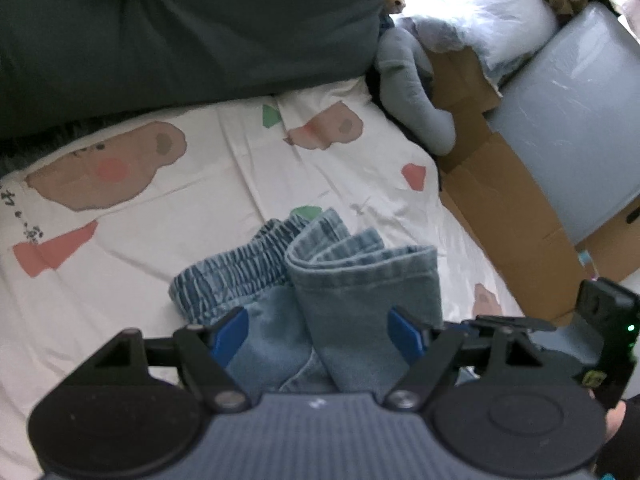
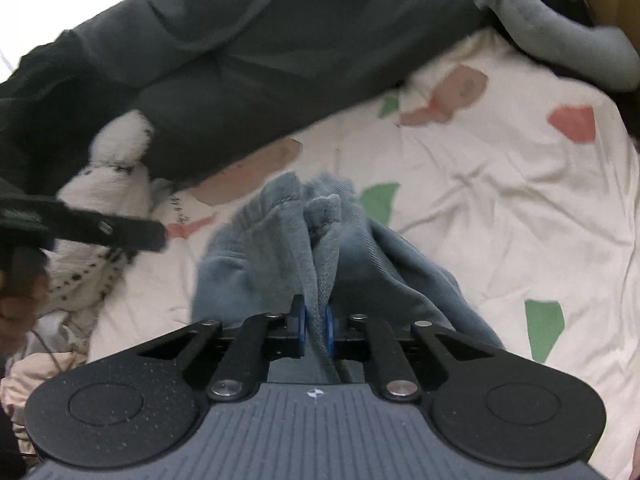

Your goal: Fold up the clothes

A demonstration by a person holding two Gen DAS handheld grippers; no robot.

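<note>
The left gripper (image 1: 318, 334), jaws wide, hovers low over one pair of denim trousers (image 1: 340, 280) folded at lower centre on the patterned bed sheet (image 1: 208, 200). The right gripper (image 2: 315, 330), jaws narrow, pinches bunched denim. A dark duvet (image 1: 180, 32) fills the upper left; a cardboard box (image 1: 516, 216) stands right.

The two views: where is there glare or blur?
Left wrist view: the white pillow at top right is overexposed; the jeans look fairly sharp. Right wrist view: motion blur smears the jeans and the other gripper; the top left corner is blown out.
</note>
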